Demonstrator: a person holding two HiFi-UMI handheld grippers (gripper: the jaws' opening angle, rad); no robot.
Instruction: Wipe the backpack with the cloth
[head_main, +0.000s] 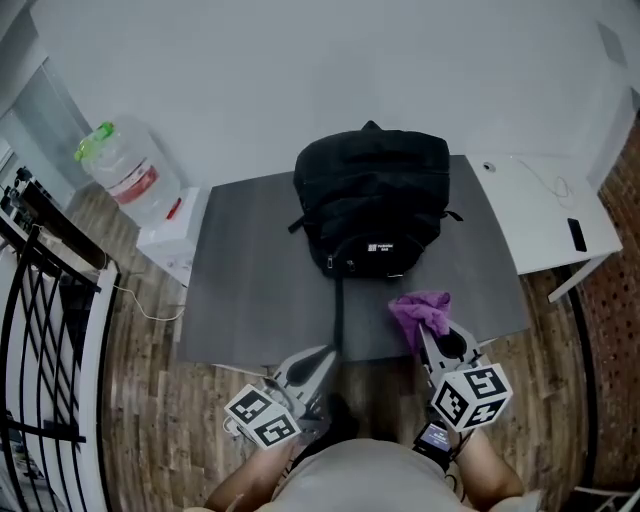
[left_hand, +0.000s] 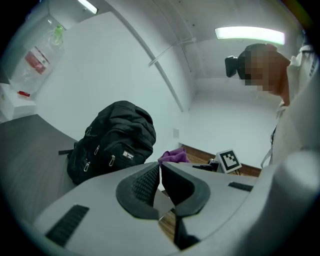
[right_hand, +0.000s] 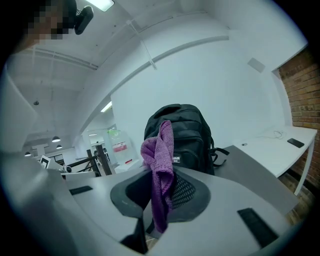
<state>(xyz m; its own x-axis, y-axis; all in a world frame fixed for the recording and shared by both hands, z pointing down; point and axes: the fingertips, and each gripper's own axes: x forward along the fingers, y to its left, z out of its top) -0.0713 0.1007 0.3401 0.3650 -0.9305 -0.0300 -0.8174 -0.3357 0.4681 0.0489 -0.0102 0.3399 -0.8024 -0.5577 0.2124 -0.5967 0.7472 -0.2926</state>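
Observation:
A black backpack (head_main: 372, 200) stands upright at the far middle of the dark grey table (head_main: 250, 290); it also shows as the backpack (left_hand: 112, 140) in the left gripper view and the backpack (right_hand: 192, 135) in the right gripper view. My right gripper (head_main: 432, 338) is shut on a purple cloth (head_main: 421, 312), held over the table's near edge, short of the backpack. The cloth (right_hand: 160, 175) hangs bunched between the jaws. My left gripper (head_main: 322, 357) is shut and empty at the near edge, left of the right one.
A large water jug (head_main: 125, 170) sits on a white stand left of the table. A white desk (head_main: 545, 215) with a dark phone (head_main: 577, 234) and a cable adjoins the table's right side. A black metal railing (head_main: 40, 300) runs along the far left.

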